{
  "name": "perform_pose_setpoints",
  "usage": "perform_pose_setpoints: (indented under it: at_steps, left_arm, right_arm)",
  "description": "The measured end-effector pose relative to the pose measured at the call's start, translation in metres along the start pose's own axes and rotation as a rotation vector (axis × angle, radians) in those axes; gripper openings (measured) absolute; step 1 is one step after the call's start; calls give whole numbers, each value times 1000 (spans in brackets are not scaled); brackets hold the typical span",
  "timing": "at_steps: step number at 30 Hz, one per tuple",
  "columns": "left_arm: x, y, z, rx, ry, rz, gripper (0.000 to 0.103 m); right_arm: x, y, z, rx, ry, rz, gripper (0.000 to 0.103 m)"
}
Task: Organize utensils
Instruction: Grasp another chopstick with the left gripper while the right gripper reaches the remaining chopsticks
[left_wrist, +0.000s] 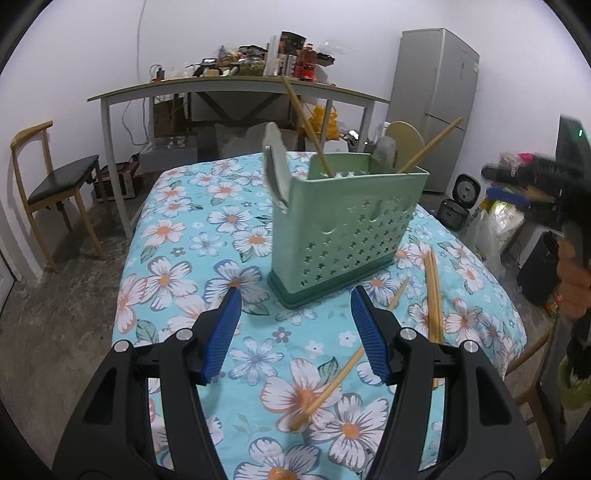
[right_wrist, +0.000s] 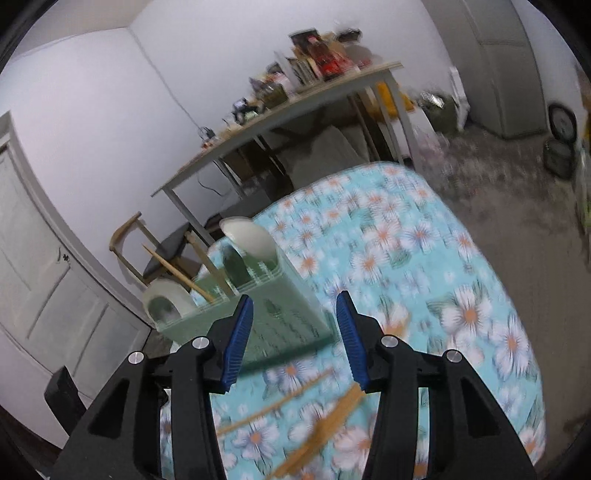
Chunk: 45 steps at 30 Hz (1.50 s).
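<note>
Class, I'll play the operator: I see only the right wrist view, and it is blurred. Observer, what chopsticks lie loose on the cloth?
Observer: The left wrist view shows one single chopstick lying diagonally on the flowered cloth, and a tight bundle beside it, count unclear.
Operator: Is the left gripper holding anything?
Observer: No. The left gripper is open and empty, facing the green holder.

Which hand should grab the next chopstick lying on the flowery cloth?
Probably the left. The open left gripper hovers steady right over the loose wooden chopstick, beside the green perforated plastic utensil holder. The right gripper, also open, sees blurred chopsticks, apparently mid-motion.
</note>
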<state>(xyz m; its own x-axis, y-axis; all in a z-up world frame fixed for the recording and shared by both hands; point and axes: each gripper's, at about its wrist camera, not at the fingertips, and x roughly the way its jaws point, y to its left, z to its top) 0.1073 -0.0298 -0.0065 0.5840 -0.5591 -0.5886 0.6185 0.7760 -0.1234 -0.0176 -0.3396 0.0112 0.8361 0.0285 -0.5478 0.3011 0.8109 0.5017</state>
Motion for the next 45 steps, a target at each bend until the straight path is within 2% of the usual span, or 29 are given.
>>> perform_pose_setpoints:
  at_steps: [11,22,30,41,45]
  left_arm:
    - [17,-23,2,77,56,-88,59]
    - [57,-57,14,205,139,-205,59]
    - [97,-90,14,303,246,-258,57]
    - [140,-110,2,319,334,-243,25]
    - [150,-109,0,299,351,-234,19]
  right_arm:
    - [21,-44,-56,143,140,-24,46]
    - [28,-47,-63,144,180,-34,46]
    - [28,-61,-66,175,183,-35,46]
    - [32,-74,-69,205,193,-19,46]
    - [38,-75,-70,217,203,-8,46]
